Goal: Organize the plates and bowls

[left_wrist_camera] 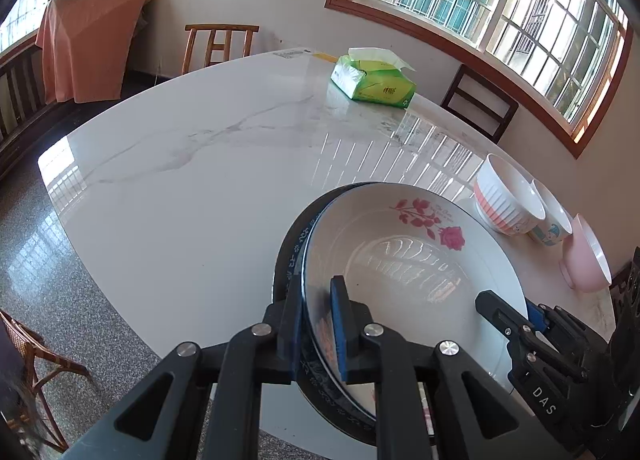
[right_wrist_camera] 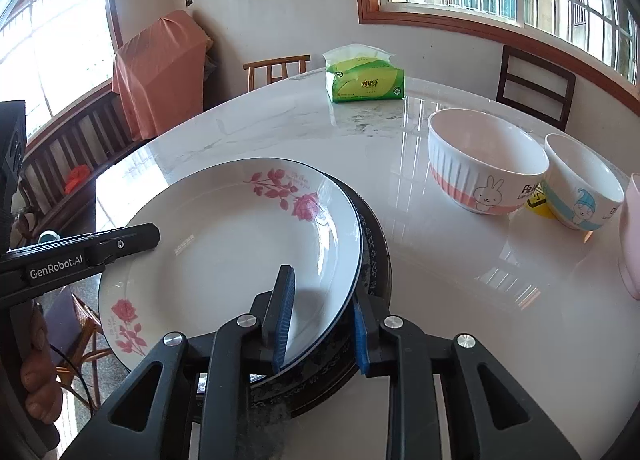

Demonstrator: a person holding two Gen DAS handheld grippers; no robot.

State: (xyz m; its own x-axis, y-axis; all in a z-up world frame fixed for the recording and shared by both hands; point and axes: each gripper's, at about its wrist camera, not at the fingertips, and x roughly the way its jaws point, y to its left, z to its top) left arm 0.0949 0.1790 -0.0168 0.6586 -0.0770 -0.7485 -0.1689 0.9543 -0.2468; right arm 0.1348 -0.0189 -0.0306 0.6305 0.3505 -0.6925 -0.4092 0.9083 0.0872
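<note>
Rose plate [right_wrist_camera: 224, 248] | tilted over dark plate [right_wrist_camera: 376, 260] | both jaws clamped on rim

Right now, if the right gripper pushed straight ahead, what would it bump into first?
The right gripper already straddles the rose plate rim, which probably blocks it first. Past the plate lies bare marble table; depth is unclear.

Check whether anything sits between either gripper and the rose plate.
Nothing visible does. The left gripper and right gripper each straddle opposite rims of the rose plate, which lies on a dark patterned plate. The bowls stand apart, off to the right.
</note>
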